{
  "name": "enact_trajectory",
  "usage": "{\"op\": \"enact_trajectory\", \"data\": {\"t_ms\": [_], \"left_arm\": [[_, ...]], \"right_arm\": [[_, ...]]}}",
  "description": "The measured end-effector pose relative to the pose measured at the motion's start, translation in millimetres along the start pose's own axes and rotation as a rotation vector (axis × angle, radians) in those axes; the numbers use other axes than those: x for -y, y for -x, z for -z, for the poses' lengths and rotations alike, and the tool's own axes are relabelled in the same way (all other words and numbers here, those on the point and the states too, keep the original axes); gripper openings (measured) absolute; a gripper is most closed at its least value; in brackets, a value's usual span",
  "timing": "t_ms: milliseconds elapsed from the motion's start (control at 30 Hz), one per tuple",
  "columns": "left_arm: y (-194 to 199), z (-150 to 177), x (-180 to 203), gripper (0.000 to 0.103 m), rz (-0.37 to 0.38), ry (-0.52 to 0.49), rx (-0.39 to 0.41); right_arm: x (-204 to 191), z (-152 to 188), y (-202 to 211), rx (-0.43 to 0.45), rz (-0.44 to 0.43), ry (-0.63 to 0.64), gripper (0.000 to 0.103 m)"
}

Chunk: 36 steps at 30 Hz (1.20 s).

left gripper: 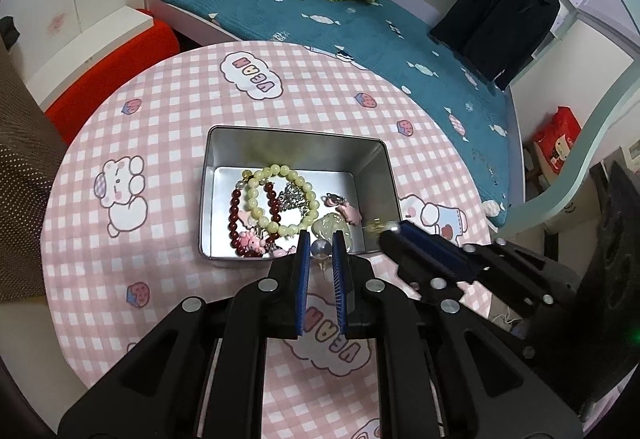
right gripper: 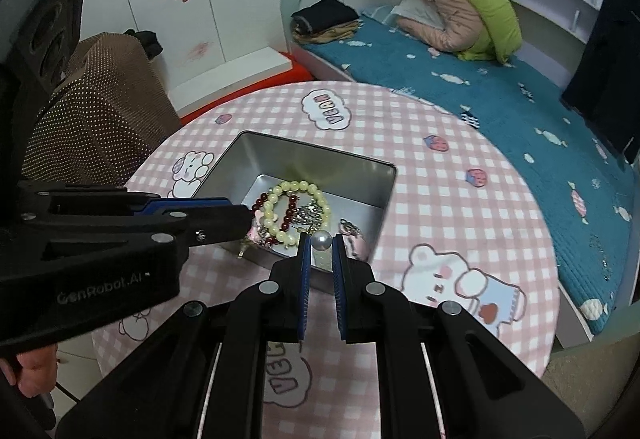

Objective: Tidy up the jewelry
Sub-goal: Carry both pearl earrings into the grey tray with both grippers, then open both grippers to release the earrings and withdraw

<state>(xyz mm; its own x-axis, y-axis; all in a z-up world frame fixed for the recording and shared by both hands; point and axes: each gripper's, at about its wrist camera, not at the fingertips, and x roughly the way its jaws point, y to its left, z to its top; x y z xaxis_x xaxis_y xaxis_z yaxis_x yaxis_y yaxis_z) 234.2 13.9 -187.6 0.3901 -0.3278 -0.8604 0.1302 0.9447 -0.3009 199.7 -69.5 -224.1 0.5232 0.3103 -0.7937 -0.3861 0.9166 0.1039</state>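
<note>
The left gripper (left gripper: 322, 243) is closed on a pearl (left gripper: 322, 249); the blue pads press it from both sides. This pearl hangs over the near rim of the tin (left gripper: 224, 159). A thin part goes down from the pearl, but it is too small to tell what it is.

The right gripper (right gripper: 321, 239) is also closed, on a second pearl (right gripper: 321, 241), over the near right part of the tin. The two grippers are near each other and do not touch.

The open tin stands on a round table (left gripper: 180, 99) with a pink checked cloth. Inside it lie a yellow bracelet (left gripper: 280, 171), which partly covers a red bracelet (left gripper: 233, 211), a pink charm (left gripper: 252, 241) at the near wall, and some silver chain.

Behind the table is a bed (left gripper: 360, 27) with a blue cover. On it lie folded clothes and a black jacket (left gripper: 500, 19).
</note>
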Motion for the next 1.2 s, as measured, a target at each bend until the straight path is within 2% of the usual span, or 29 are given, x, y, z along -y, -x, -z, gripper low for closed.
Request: {"op": "enact_trajectory", "data": {"t_ms": [500,833,867,933,967,1200], "left_arm": [[-19,-8,-7,0.011,0.005,0.008,-0.045],[-28,-11,-6,0.012,0.009,0.003,-0.067],[-29,-11,-6,0.012,0.008,0.001,-0.069],[-31,-11,-5,0.022,0.009,0.003,-0.082],[-31,-11,-6,0.024,0.013,0.003,-0.081],[-34,-11,-4,0.024,0.006,-0.018,-0.089]], "right_arm": [[-2,-6,-23,-0.059,-0.063,0.011,0.011],[2,-7,-28,-0.074,-0.056,0.0,0.011],[3,-7,-28,-0.076,-0.054,-0.003,0.011],[4,-7,-28,-0.078,-0.048,-0.007,0.011],[6,-7,-29,-0.079,-0.047,-0.011,0.011],[10,-7,-29,-0.081,-0.042,-0.025,0.011]]}}
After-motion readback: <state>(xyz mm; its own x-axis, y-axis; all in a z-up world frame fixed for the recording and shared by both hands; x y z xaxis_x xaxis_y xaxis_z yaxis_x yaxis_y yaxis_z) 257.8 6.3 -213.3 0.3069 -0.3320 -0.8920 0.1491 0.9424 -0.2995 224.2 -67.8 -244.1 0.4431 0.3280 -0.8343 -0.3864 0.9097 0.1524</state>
